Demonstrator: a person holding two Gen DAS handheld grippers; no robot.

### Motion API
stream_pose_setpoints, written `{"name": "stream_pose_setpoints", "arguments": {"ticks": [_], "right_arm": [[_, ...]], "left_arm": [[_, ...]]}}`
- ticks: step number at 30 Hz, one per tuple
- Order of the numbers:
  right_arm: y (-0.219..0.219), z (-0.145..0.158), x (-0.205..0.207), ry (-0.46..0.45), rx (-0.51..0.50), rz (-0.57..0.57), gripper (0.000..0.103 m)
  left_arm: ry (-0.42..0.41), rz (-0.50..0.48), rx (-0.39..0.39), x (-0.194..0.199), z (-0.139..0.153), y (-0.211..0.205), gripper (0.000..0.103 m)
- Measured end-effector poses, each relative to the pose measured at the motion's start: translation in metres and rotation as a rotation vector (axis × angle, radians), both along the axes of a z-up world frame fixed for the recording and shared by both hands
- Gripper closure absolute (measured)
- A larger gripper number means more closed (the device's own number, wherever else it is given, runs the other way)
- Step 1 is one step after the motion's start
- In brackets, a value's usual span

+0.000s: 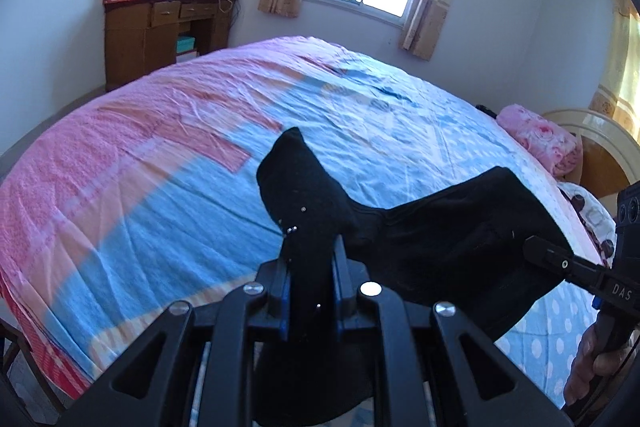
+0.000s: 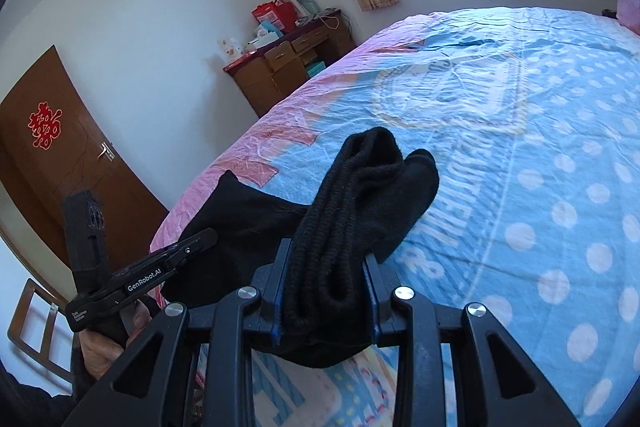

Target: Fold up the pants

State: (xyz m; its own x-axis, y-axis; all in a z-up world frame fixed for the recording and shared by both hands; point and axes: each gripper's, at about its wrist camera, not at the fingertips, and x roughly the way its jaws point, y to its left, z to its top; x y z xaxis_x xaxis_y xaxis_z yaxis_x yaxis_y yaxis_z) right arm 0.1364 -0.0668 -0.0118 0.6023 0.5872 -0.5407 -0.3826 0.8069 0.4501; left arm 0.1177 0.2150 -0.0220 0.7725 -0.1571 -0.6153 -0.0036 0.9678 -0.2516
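Black pants [image 1: 440, 239] are held aloft just above the bed [image 1: 160, 155], stretched side to side between both grippers. Left gripper [image 1: 310, 247] is clamped nearly shut on one bunched end; right gripper [image 2: 326, 267] is pinched on the thicker ribbed waistband. Bed lies ahead and below, equally near both.

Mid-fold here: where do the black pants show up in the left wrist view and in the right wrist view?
Left wrist: black pants low centre, clamped in the left gripper, stretching right to the right gripper.
Right wrist: pants low centre, bunched in the right gripper's jaws, stretching left to the left gripper.
Shared landmark: wooden desk by the window wall.
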Motion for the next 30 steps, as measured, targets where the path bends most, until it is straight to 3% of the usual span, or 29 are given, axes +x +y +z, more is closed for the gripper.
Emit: {"name": "stream_pose_setpoints", "arguments": {"ticks": [9,17,21,25,30], "right_arm": [[0.053,0.010,0.035,-0.027,0.020,0.078,0.071],[0.085,0.016,0.084,-0.089,0.006,0.084,0.071],[0.091,-0.002,0.118,-0.080,0.005,0.073,0.071],[0.099,-0.027,0.139,-0.072,-0.078,0.052,0.071],[0.094,-0.053,0.150,-0.045,-0.120,0.027,0.071]], "left_arm": [[-0.053,0.120,0.020,0.014,0.014,0.040,0.087],[-0.100,0.221,0.141,0.049,0.022,0.052,0.087],[-0.070,0.252,0.214,0.073,0.005,0.050,0.087],[-0.030,0.286,0.274,0.087,-0.013,0.051,0.088],[0.026,0.292,0.284,0.095,-0.030,0.057,0.088]]}}
